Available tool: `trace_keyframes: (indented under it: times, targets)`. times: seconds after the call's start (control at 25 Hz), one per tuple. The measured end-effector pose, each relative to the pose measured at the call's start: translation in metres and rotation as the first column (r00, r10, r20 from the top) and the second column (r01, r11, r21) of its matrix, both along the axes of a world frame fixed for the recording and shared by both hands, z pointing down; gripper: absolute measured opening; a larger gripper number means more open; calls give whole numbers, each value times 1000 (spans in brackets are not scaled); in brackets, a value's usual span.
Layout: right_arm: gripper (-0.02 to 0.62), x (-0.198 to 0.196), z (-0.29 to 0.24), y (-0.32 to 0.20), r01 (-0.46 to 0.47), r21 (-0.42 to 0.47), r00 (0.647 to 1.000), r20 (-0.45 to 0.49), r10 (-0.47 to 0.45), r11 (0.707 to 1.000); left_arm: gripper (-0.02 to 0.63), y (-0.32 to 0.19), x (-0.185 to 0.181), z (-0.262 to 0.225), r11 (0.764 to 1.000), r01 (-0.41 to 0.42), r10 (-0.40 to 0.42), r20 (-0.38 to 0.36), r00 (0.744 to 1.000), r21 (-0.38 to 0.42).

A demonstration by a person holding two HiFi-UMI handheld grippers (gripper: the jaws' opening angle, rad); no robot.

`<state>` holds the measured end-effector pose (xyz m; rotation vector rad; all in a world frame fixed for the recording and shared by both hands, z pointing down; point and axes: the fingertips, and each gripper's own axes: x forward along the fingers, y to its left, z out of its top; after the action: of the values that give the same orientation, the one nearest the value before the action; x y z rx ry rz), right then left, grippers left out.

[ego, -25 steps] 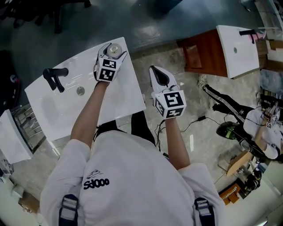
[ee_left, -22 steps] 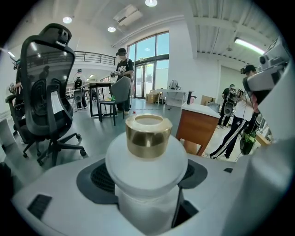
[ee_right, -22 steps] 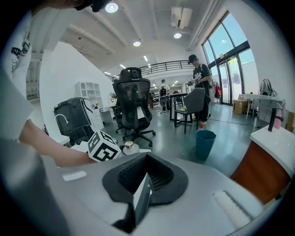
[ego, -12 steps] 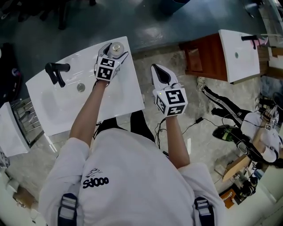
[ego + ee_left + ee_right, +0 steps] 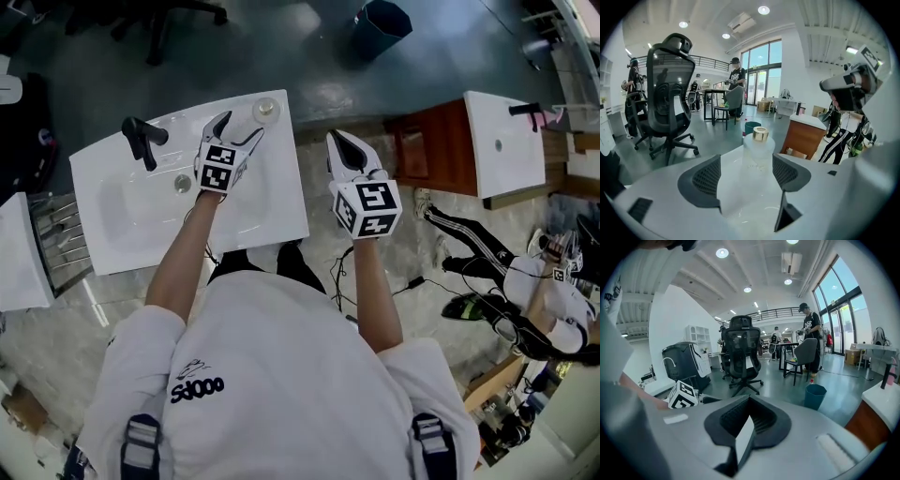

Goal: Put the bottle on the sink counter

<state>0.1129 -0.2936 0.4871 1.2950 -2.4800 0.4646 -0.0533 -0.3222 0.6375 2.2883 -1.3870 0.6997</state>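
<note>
A clear bottle with a gold cap [image 5: 265, 111] stands upright on the far right corner of the white sink counter [image 5: 272, 211]. My left gripper [image 5: 241, 125] is open just short of it, with its fingertips on either side of the bottle's near face. The left gripper view shows the bottle [image 5: 758, 151] standing free past the two dark pads [image 5: 704, 180], and the left gripper [image 5: 746, 165] holds nothing. Right of the counter, my right gripper [image 5: 343, 152] hangs over the floor. Its jaws are shut on nothing in the right gripper view [image 5: 746, 426].
A black faucet [image 5: 141, 141] and a drain [image 5: 183, 183] sit in the basin to the left. A second sink on a wooden cabinet [image 5: 506, 131] stands to the right. A teal bin [image 5: 380, 26] and an office chair [image 5: 670, 93] stand beyond the counter. Cables [image 5: 422, 281] lie on the floor.
My left gripper was shut round the bottle. It has since opened and drawn back a little, leaving the bottle standing on the counter corner. The right gripper has barely moved.
</note>
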Motion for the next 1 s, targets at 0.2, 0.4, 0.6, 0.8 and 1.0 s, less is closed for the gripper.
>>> trace_keyframes:
  times: [0.2,0.4,0.6,0.8,1.0]
  targets:
    - [9,-17,-16,-1,75,56,997,-28,-74,996,251,10,-33,-36,996,46,-48,18,999,81]
    - [9,-25,-41,3,108,116,994,-44,-103,987,139,23,-57,-82,984,81,-80,-7,997,160]
    - [9,-34,-72,10,158,179,987,-69,-148,971,49,35,-67,-133,972,55,-54,-8,999,230]
    - [9,-43,-101,16,164,253,985,-89,-146,954,9,42,-73,-184,944,30,-35,10,999,328]
    - [9,-45,-131,21,158,315,986,-99,-133,936,6,47,-75,-227,917,6,-14,18,1000,398]
